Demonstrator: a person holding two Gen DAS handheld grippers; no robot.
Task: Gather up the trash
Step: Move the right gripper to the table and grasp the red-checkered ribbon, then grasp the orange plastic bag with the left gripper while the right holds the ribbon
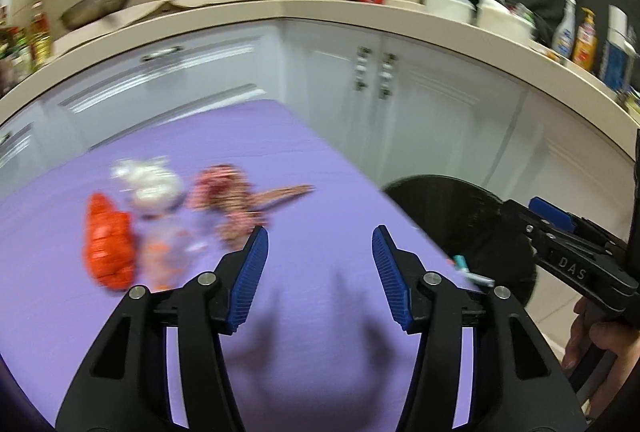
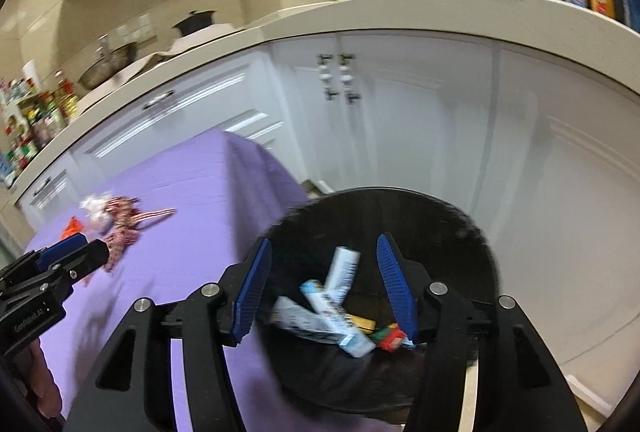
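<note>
orange wrapper (image 1: 107,246): far left of the pile on the purple table (image 1: 280,152); crumpled, looks light and thin; blurred, so detail is uncertain. judged easy to crush — pinch the bulk at its middle.
white wad (image 1: 150,184): just right of the orange wrapper, touching or nearly so; soft, crinkled, likely film or tissue. should weigh almost nothing; take it across the fattest part.
clear bag (image 1: 170,252): below the white wad, with orange bits showing through; limp and probably slippery. a pinch on a bunched fold would hold better than on a flat face.
red-patterned wrapper (image 1: 228,200): right end of the pile, a thin tail running out to the right; floppy. grip the crumpled body, not the tail.
left gripper (image 1: 320,272): jaws apart, nothing between the pads; over bare cloth, just right of the pile, not touching any piece.
bin (image 2: 460,228): black, round, on the floor beside the table's right edge; already holds tubes and small cartons (image 2: 340,296).
right gripper (image 2: 324,288): jaws parted and empty, poised above the bin's mouth — the cartons seen between the pads lie down inside, not in the grip.
task standing: several pieces binned, four or so left on the table; judged part done.
risk: light scraps may slide or cling to a pad on release.
</note>
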